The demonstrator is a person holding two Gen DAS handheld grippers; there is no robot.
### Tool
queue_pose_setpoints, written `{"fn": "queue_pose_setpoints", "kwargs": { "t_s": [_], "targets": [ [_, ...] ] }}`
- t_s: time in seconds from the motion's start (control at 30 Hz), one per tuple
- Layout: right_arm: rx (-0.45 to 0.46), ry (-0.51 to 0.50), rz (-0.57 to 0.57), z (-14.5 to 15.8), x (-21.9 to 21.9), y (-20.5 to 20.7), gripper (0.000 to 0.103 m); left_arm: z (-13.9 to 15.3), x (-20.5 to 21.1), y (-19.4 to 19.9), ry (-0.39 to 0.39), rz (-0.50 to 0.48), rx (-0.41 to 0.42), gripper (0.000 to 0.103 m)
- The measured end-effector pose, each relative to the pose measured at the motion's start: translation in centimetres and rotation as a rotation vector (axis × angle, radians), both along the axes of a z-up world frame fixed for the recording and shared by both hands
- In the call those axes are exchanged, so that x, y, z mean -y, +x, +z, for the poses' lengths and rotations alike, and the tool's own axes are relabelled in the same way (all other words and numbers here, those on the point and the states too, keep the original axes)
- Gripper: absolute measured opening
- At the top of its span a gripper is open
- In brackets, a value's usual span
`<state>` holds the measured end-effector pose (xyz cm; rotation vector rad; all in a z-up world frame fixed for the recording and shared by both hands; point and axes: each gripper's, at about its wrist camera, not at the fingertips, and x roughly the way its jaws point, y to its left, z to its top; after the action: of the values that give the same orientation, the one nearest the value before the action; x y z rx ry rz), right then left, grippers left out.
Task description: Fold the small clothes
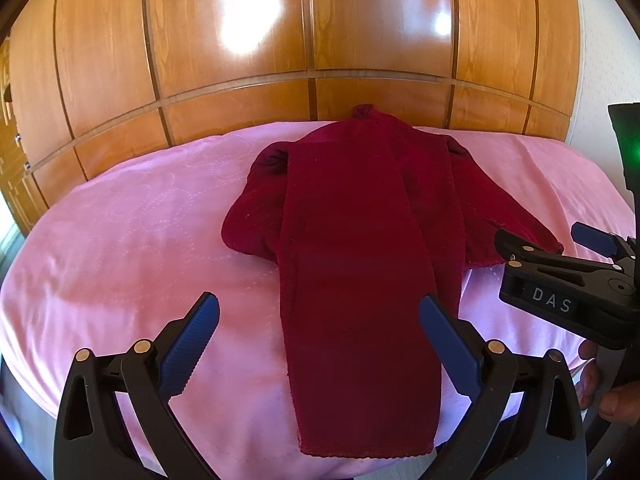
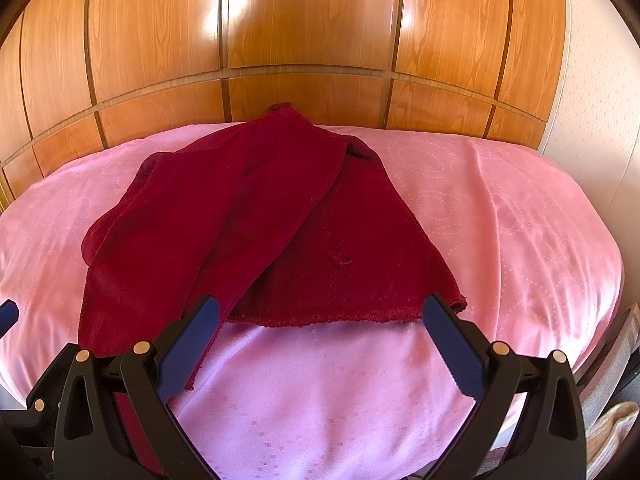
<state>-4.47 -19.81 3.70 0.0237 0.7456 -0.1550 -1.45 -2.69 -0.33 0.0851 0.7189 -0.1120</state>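
A dark red garment (image 1: 360, 240) lies on the pink bedspread (image 1: 140, 240), with a long folded strip of it running toward the near edge. My left gripper (image 1: 320, 344) hovers open over that strip's near end, one blue pad on each side, gripping nothing. In the left wrist view, my right gripper (image 1: 560, 256) appears at the right edge, by the garment's right hem corner. In the right wrist view the same garment (image 2: 260, 220) spreads ahead, its hem just beyond my open right gripper (image 2: 320, 344). A tip of the left gripper's fingers (image 2: 8, 314) shows at the left edge.
A glossy wooden panelled wardrobe (image 1: 320, 40) stands close behind the bed. A white wall (image 2: 592, 80) lies at the right. A person's fingers (image 1: 600, 384) hold the right gripper's handle. Pale cloth (image 2: 612, 428) lies beside the bed at lower right.
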Motion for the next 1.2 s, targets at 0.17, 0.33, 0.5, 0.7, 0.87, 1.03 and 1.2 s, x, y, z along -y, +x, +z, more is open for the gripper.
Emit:
{"fn": "queue_pose_setpoints", "kwargs": {
  "t_s": [0.17, 0.33, 0.5, 0.7, 0.87, 1.03, 1.2],
  "targets": [
    [-0.006, 0.008, 0.008, 0.0, 0.3, 0.1, 0.101, -0.3, 0.3, 0.1, -0.015, -0.055, -0.021, 0.099],
    [-0.021, 0.099, -0.015, -0.5, 3.1, 0.5, 0.101, -1.3, 1.3, 0.9, -0.019, -0.135, -0.083, 0.085],
    [-0.045, 0.182, -0.042, -1.2, 6.2, 0.6, 0.101, -3.1, 2.5, 1.8, -0.008, -0.207, -0.149, 0.082],
    [-0.059, 0.285, -0.013, -1.5, 7.7, 1.1, 0.088, -5.6, 3.6, 2.5, -0.004, -0.265, -0.240, 0.019],
    [-0.083, 0.359, 0.106, -1.7, 6.0, 2.9, 0.065, -3.5, 1.2, 1.6, -0.165, -0.275, -0.211, 0.004],
    [-0.119, 0.388, 0.240, -2.2, 2.8, 5.6, 0.059, 0.5, -3.3, 2.1, -0.301, -0.217, -0.131, 0.003],
    [-0.196, 0.350, 0.306, -4.3, -0.2, 8.4, 0.038, 3.9, -9.6, 4.7, -0.395, -0.075, -0.047, 0.003]
  ]
}}
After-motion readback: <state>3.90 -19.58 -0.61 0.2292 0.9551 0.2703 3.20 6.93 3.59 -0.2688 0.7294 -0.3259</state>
